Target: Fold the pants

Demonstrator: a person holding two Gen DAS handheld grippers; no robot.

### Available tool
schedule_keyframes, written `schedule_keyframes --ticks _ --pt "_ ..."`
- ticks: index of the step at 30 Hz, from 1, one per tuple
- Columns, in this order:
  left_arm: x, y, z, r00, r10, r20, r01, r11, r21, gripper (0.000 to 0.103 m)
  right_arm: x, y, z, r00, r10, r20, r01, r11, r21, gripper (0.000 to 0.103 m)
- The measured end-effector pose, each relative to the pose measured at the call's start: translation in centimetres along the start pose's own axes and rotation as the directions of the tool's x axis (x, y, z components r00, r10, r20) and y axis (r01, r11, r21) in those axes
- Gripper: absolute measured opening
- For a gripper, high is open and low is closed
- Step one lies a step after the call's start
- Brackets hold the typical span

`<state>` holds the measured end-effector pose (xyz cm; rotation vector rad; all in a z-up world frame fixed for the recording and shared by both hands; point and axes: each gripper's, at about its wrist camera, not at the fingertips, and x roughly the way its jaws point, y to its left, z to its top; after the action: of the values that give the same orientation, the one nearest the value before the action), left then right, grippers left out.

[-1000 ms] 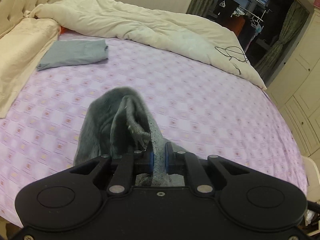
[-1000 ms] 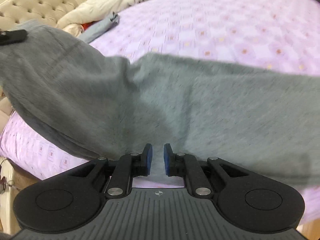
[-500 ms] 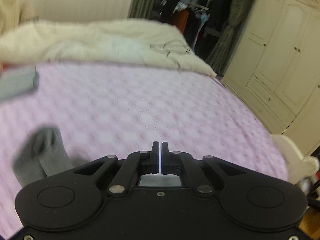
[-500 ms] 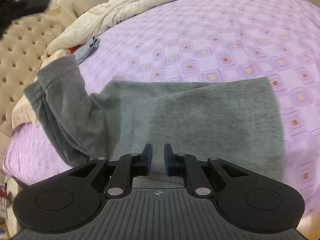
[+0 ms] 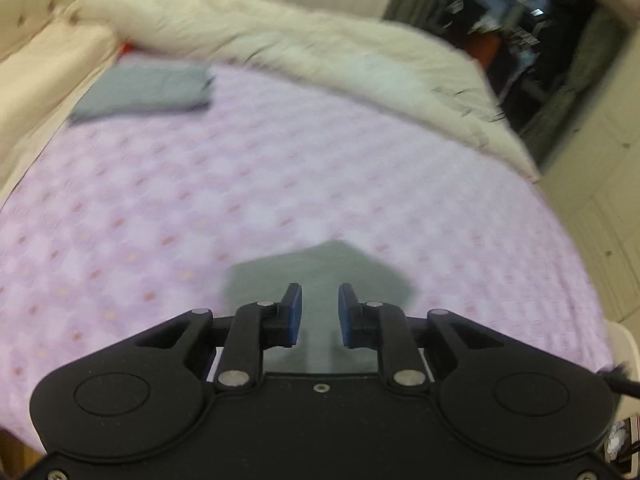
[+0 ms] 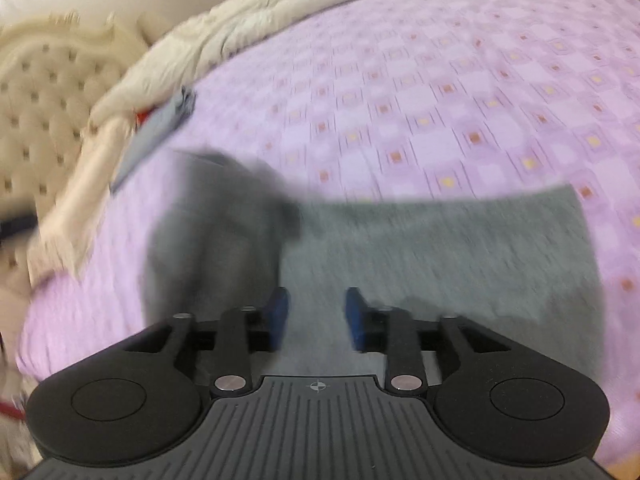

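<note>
The grey pants [image 6: 420, 248] lie on the purple patterned bedsheet [image 6: 420, 80], flat on the right with a bunched, blurred heap at their left end [image 6: 216, 224]. My right gripper [image 6: 316, 312] hovers just over the flat cloth, its jaws opening, nothing pinched between the blue pads. In the left wrist view a corner of the pants [image 5: 320, 272] shows beyond my left gripper [image 5: 319, 308], whose jaws are opening too and hold nothing. Both pictures are blurred by motion.
A folded grey garment [image 5: 144, 92] rests at the far left of the bed beside a cream pillow [image 5: 44, 76]. A rumpled cream duvet [image 5: 320, 52] runs along the far side. A tufted headboard [image 6: 44, 92] stands left, wardrobe doors [image 5: 600, 128] right.
The left gripper let go of the bunched grey cloth, swung away, came back and opened over the pants. The pants dropped from the air onto the bed. The right jaws widened.
</note>
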<state>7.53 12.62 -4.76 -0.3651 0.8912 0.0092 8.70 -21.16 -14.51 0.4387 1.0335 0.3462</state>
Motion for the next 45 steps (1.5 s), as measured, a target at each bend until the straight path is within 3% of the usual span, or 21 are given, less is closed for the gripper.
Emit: schedule_keyframes --ticks 2,4,6,14,18,21,23,24,25,26,28,30,32,34,36,38,39,42,44,45 --pt "2.0 2.0 0.4 0.997 0.023 -0.071 -0.025 1.0 -0.016 0.026 0.8 0.2 1.8 1.0 0.007 0.026 -0.008 0.998 0.064 0.043" --pt "4.2 2.8 0.4 0.99 0.027 -0.136 -0.028 1.0 -0.007 0.025 1.5 0.2 3.4 0.998 0.033 0.052 -0.039 0.992 0.118 0.061" --pt "6.0 2.7 -0.2 0.982 0.004 -0.187 -0.004 1.0 -0.001 0.025 2.7 0.3 4.9 0.998 0.051 0.047 -0.058 0.985 0.165 0.071" --pt "10.9 1.8 -2.7 0.927 -0.055 -0.372 0.067 0.998 0.019 0.025 8.9 1.5 6.0 0.996 0.02 -0.091 -0.009 0.993 0.122 0.075" --pt "9.8 2.9 -3.1 0.923 -0.06 -0.38 0.076 0.997 0.026 0.025 11.6 1.9 5.1 0.989 0.007 -0.147 0.008 0.995 0.101 0.075" --pt "8.7 4.4 -3.1 0.924 -0.04 -0.381 0.055 0.998 0.029 0.025 12.4 2.8 5.1 0.991 0.003 -0.132 0.007 0.997 0.08 0.075" --pt "8.3 5.5 -2.8 0.927 -0.023 -0.374 0.029 0.999 0.012 0.025 12.8 3.3 5.4 0.991 0.015 -0.131 -0.003 0.996 0.092 0.069" --pt "8.2 5.9 -2.8 0.928 -0.016 -0.371 0.019 1.0 0.004 0.025 12.9 3.5 5.5 0.99 0.026 -0.136 -0.011 0.994 0.113 0.053" --pt "8.2 6.3 -2.8 0.93 -0.009 -0.367 0.008 1.0 -0.004 0.025 12.8 3.8 5.6 0.99 0.029 -0.135 -0.012 0.992 0.127 0.031" --pt "8.1 6.6 -2.7 0.933 -0.002 -0.361 -0.002 1.0 -0.012 0.025 12.5 4.3 5.6 0.993 0.017 -0.115 -0.005 0.994 0.11 0.018" --pt "8.0 7.1 -2.6 0.937 0.008 -0.349 -0.018 0.999 -0.027 0.025 11.0 6.1 5.8 0.998 0.011 -0.069 -0.009 1.0 0.022 0.017" --pt "8.0 7.2 -2.7 0.941 0.012 -0.34 -0.027 0.999 -0.038 0.025 7.9 8.7 5.8 0.998 0.065 -0.013 -0.065 0.997 -0.035 0.016" --pt "8.1 7.0 -2.9 0.942 0.015 -0.336 -0.031 0.999 -0.041 0.025 3.9 10.8 5.6 0.987 0.15 0.057 -0.146 0.988 -0.056 0.015" --pt "8.1 6.7 -3.2 0.941 0.015 -0.337 -0.029 0.999 -0.037 0.025 -1.2 12.1 4.8 0.972 0.186 0.145 -0.177 0.982 -0.072 0.013" --pt "8.1 5.8 -3.5 0.942 0.009 -0.337 -0.019 0.999 -0.026 0.025 -5.9 11.2 3.3 0.958 0.137 0.252 -0.134 0.991 -0.029 0.013" --pt "8.2 4.6 -3.9 0.942 0.002 -0.335 -0.005 1.0 -0.007 0.025 -8.9 8.4 1.2 0.944 0.014 0.329 -0.042 0.996 0.075 0.013" --pt "8.2 4.1 -4.1 0.942 -0.003 -0.336 0.003 1.0 0.001 0.025 -9.8 6.0 -0.2 0.936 -0.088 0.341 0.034 0.986 0.162 0.013" --pt "8.2 2.1 -4.9 0.939 -0.015 -0.343 0.027 0.999 0.031 0.025 -8.9 -1.3 -3.4 0.924 -0.297 0.241 0.196 0.908 0.371 0.012" --pt "8.5 0.6 -5.5 0.935 -0.02 -0.354 0.042 0.998 0.055 0.025 -6.6 -6.1 -5.0 0.917 -0.377 0.131 0.286 0.85 0.442 0.011" --pt "8.5 -0.2 -5.9 0.933 -0.021 -0.36 0.05 0.996 0.072 0.025 -5.9 -7.5 -5.4 0.921 -0.378 0.098 0.292 0.833 0.469 0.011"
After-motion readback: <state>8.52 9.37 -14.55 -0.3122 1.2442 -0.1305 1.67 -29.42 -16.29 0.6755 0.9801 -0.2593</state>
